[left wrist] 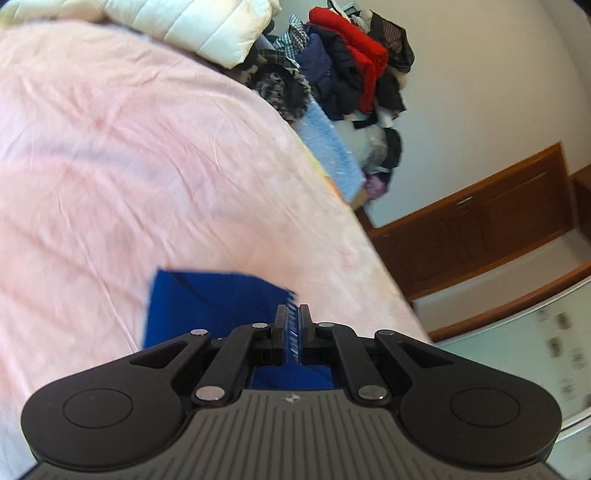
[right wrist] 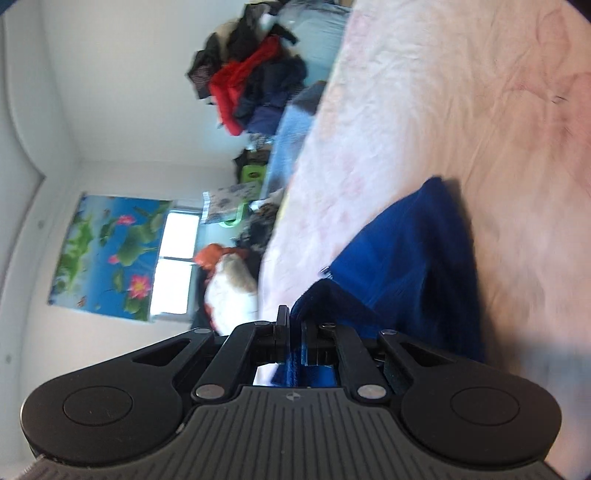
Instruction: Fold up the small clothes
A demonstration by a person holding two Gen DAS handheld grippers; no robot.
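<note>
A small dark blue garment [left wrist: 207, 306] hangs over the pink bedsheet [left wrist: 147, 166]. My left gripper [left wrist: 293, 314] is shut on its edge, and the cloth drops away to the left below the fingers. In the right wrist view the same blue garment [right wrist: 402, 258] drapes down onto the pink sheet [right wrist: 443, 110]. My right gripper [right wrist: 295, 319] is shut on another part of its edge, with cloth bunched over the right finger. Both views are motion-blurred.
A white puffer jacket [left wrist: 207, 26] lies at the bed's far end. A heap of dark and red clothes [left wrist: 351, 62] is piled beside the bed against the wall, also in the right wrist view [right wrist: 255, 77]. A wooden cabinet [left wrist: 480, 229] stands right.
</note>
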